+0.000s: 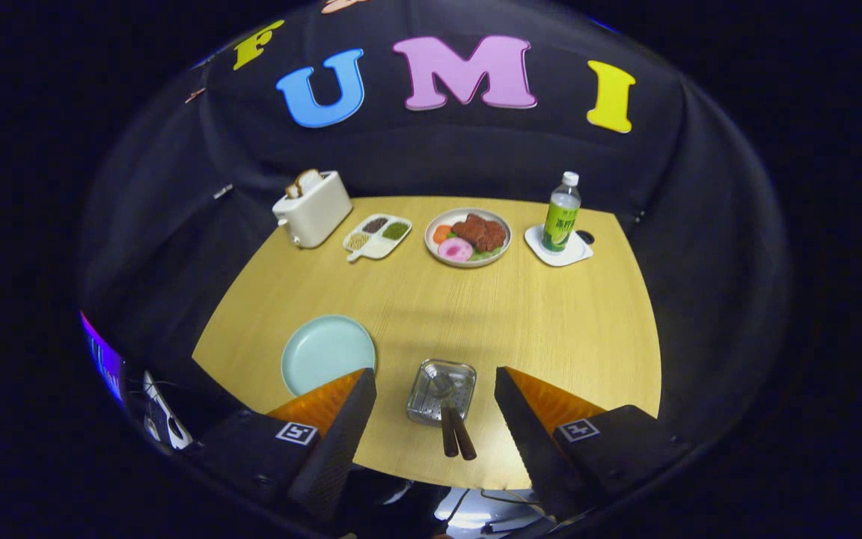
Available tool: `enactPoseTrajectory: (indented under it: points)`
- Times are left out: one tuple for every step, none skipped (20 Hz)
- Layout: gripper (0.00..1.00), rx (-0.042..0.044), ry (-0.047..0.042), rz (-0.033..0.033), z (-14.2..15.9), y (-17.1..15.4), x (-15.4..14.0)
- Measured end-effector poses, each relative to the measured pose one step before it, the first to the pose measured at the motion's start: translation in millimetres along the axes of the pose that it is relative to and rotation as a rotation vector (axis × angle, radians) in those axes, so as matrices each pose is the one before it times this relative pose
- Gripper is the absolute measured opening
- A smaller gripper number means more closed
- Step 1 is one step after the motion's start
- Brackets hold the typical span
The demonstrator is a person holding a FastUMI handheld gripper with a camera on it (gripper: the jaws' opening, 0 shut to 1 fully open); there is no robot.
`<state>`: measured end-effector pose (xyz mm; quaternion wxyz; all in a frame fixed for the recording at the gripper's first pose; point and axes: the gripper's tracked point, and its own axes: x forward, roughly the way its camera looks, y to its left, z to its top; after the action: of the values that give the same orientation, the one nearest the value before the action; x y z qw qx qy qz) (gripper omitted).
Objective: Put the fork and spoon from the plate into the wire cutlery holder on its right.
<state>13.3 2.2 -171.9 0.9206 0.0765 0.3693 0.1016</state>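
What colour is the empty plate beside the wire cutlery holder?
Pale mint blue-green, clearest in the gripper view: plate, left of the holder.

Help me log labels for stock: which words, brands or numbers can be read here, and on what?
Bottle: green label has print, too small to read.
Fingers: open either side of the wire cutlery holder, square coded markers behind them, no words.
Nothing else on the table bears text.

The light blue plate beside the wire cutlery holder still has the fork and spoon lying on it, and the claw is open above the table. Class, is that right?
Not quite. The gripper view shows the light blue plate bare; the two brown-handled utensils already rest in the wire cutlery holder on its right, handles sticking out. The claw is indeed open above the table, holding nothing.
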Motion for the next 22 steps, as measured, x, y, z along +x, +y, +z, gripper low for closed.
enactPoseTrajectory:
  points:
    - [1.0,-0.00594,-0.05447,-0.02466,7.22,-2.79,-3.96]
    - [1.0,-0.00863,-0.05419,-0.0279,5.71,-2.28,-4.81]
    - [1.0,-0.0056,-0.0538,-0.025,8.32,-2.97,-4.44]
    - [1.0,-0.00194,-0.05601,-0.01791,7.24,0.47,-4.1]
    - [1.0,-0.00116,-0.05291,-0.00765,7.99,1.49,-3.16]
    - [1.0,-0.00328,-0.04741,-0.00081,5.21,2.11,-4.77]
    - [0.99,-0.0041,-0.04372,0.00415,5.41,3.29,-3.36]
    - [1.0,-0.01058,-0.0412,0.00008,4.93,1.47,-5.83]
    - [0.99,-0.01725,-0.03698,-0.00996,4.44,-1.68,-3.31]
    - [1.0,-0.01589,-0.03004,-0.01296,3.41,-3.1,-2.2]
    - [0.99,-0.0098,-0.02408,-0.01502,3.39,-2.5,-3.11]
    - [0.99,-0.00677,-0.02024,-0.01246,2.42,-1.28,-2.83]
    - [0.99,-0.01024,-0.00797,-0.00476,0.27,-0.72,-0.93]
    - [0.99,-0.01321,-0.00361,-0.00389,-1.78,0.18,0.33]
    - [0.99,-0.00856,-0.00067,0.00188,-1.27,0.0,0.18]
    - [0.98,-0.00187,0.00097,0.00497,0.02,2.25,-0.84]
    - [0.97,0.00385,-0.00084,0.00477,0.5,1.28,0.17]
    - [0.97,0.00455,-0.00296,0.0029,1.43,-0.2,-1.23]
    - [0.97,0.00175,-0.00808,-0.00211,2.4,-0.75,0.06]
    - [0.98,-0.00363,-0.00309,0.00027,1.01,0.23,-0.48]
    - [0.97,-0.00529,-0.00381,-0.00144,0.88,-1.48,0.8]
    - [0.97,-0.00296,-0.00056,0.0021,0.61,0.73,-0.16]
